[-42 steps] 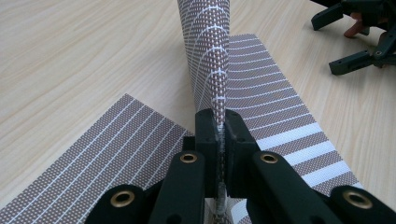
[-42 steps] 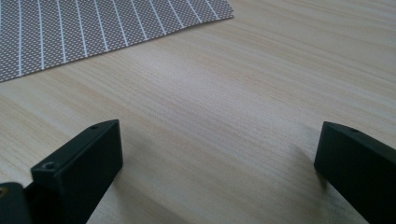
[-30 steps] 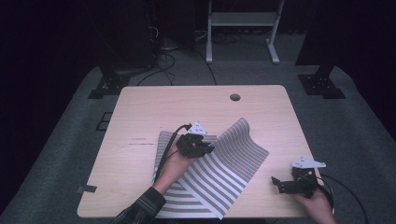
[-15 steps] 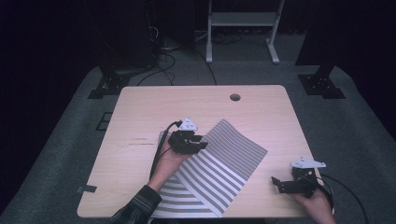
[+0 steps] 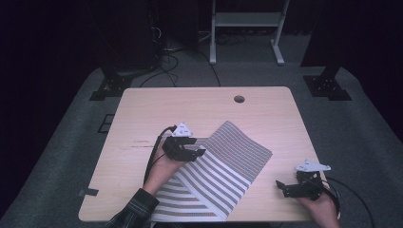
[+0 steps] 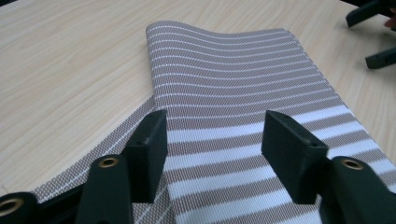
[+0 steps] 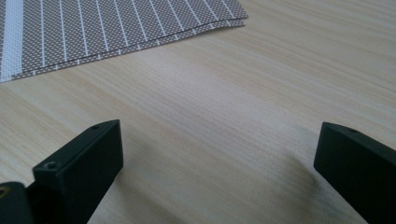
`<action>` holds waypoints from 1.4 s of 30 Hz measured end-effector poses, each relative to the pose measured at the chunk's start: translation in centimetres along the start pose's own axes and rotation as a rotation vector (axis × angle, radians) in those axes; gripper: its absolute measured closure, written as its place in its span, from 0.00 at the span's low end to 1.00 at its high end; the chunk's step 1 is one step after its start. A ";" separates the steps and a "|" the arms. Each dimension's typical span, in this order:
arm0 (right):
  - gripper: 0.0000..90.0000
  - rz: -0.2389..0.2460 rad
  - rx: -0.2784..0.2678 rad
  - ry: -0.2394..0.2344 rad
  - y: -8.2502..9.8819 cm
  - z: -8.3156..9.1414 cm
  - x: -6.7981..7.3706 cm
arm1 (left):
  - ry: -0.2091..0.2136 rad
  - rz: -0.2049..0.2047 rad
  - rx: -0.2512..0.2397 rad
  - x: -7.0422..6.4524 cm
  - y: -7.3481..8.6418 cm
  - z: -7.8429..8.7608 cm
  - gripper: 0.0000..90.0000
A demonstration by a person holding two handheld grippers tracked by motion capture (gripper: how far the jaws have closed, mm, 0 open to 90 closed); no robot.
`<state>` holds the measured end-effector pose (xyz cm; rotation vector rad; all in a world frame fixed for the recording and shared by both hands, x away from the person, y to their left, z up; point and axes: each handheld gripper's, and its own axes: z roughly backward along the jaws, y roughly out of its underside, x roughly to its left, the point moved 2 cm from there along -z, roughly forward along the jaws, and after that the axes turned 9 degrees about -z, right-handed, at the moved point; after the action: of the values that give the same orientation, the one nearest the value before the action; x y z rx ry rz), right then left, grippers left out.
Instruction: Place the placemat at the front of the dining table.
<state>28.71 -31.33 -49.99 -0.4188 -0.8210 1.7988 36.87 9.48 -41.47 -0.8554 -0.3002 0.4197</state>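
Your striped placemat [image 5: 223,166] lies on the counter [image 5: 199,109], near-centre toward your edge, long axis running diagonally from near-left to far-right. It's folded over: the top flap shows thin white lines on grey-brown weave, the layer under it wide white and grey-brown bands. In the left gripper view the flap's far-left end bows up slightly off the counter. Your left gripper [image 5: 190,153] sits over the placemat's left edge at the fold, pointing across it; its jaws have just been opening, they stand apart now, mat under and between them, pads not pressing on it. Your right gripper [image 5: 290,186] is near the counter's right front corner, well apart from the placemat, jaws wide, bare wood between them. A cable hole [image 5: 239,99] sits at the far side of the counter. Nothing else lies on the counter around the mat.
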 end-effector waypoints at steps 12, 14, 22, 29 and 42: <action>0.00 -0.024 -0.005 -0.018 -0.4 0.2 0.0 | -0.018 0.016 -0.004 0.2 2.9 2.9 0.20; 0.00 -0.025 -0.003 -0.017 -0.5 0.2 0.0 | -0.024 0.017 -0.005 0.2 3.2 3.0 0.16; 0.00 -0.028 -0.004 -0.023 -1.0 0.2 0.2 | -0.087 0.038 0.000 0.5 5.4 4.9 0.04; 0.00 -0.026 -0.010 -0.037 -1.9 0.3 0.7 | -0.135 0.064 -0.005 0.7 7.7 6.6 0.00; 0.00 -0.028 -0.008 -0.049 -3.2 -0.2 1.4 | -0.173 0.097 0.028 0.6 12.2 9.1 0.00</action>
<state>30.49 -29.37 -47.74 -0.3683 -0.8640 1.7863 30.72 22.89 -45.24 -0.8094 -0.4127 0.5889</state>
